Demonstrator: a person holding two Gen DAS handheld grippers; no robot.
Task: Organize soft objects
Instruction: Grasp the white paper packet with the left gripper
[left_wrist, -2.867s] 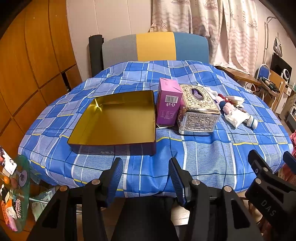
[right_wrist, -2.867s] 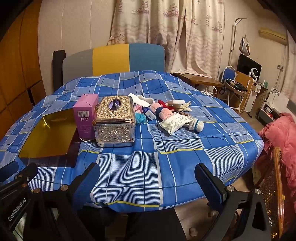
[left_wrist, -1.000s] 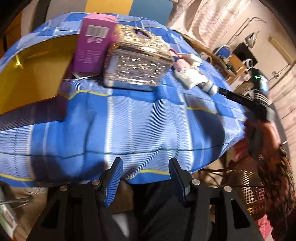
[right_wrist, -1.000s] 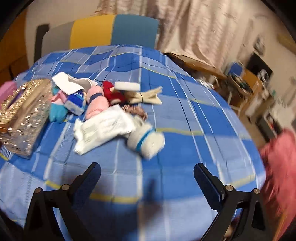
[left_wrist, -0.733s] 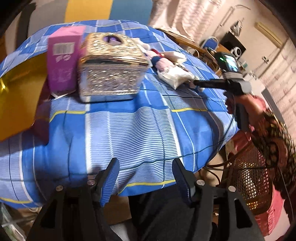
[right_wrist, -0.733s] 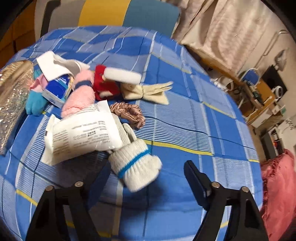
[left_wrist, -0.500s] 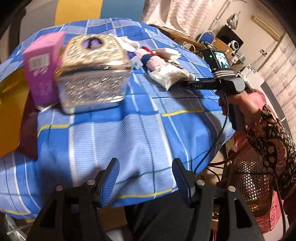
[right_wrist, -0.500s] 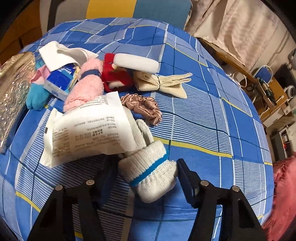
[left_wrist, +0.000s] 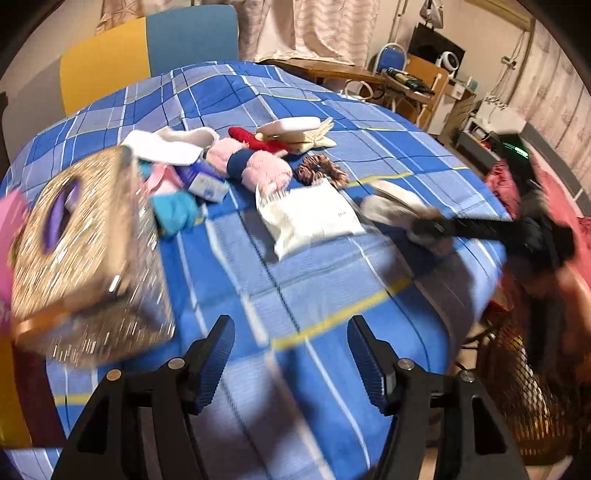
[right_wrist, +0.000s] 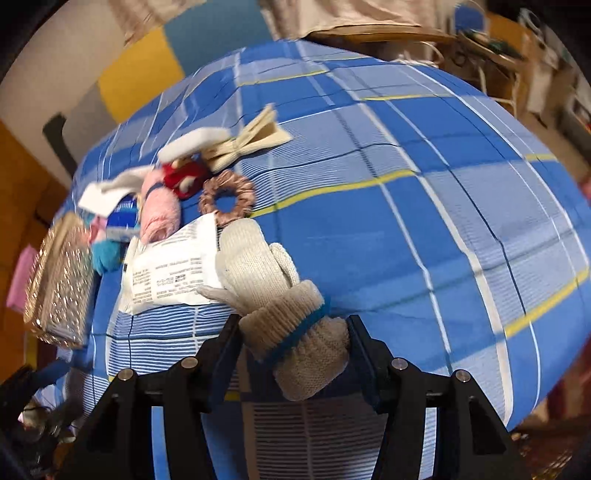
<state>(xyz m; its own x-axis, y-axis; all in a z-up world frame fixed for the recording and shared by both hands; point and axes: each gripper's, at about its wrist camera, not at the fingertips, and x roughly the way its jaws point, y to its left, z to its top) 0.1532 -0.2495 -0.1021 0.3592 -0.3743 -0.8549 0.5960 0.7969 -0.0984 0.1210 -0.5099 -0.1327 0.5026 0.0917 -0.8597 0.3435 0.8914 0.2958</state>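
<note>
Soft things lie in a heap on the blue checked tablecloth (left_wrist: 280, 295): a white knit mitten with a blue band (right_wrist: 273, 291), a pink fuzzy sock (left_wrist: 258, 168), a brown scrunchie (right_wrist: 227, 199), a cream bow (right_wrist: 251, 142), a red piece (right_wrist: 184, 177), a turquoise sock (left_wrist: 175, 212). My right gripper (right_wrist: 293, 347) has its jaws against both sides of the mitten's cuff; the mitten also shows blurred in the left wrist view (left_wrist: 399, 210). My left gripper (left_wrist: 291, 354) is open and empty above the cloth near the front edge.
A white plastic packet (left_wrist: 310, 218) lies partly under the mitten. A silver ornate tissue box (left_wrist: 85, 251) and a pink box (left_wrist: 9, 229) stand at the left. A wicker basket (left_wrist: 517, 398) is beside the table at the right. A multicoloured chair (left_wrist: 147, 48) stands behind.
My right gripper has moved in over the mitten and its jaws have narrowed onto the cuff. My left gripper has swung right, towards the soft heap, and stays open.
</note>
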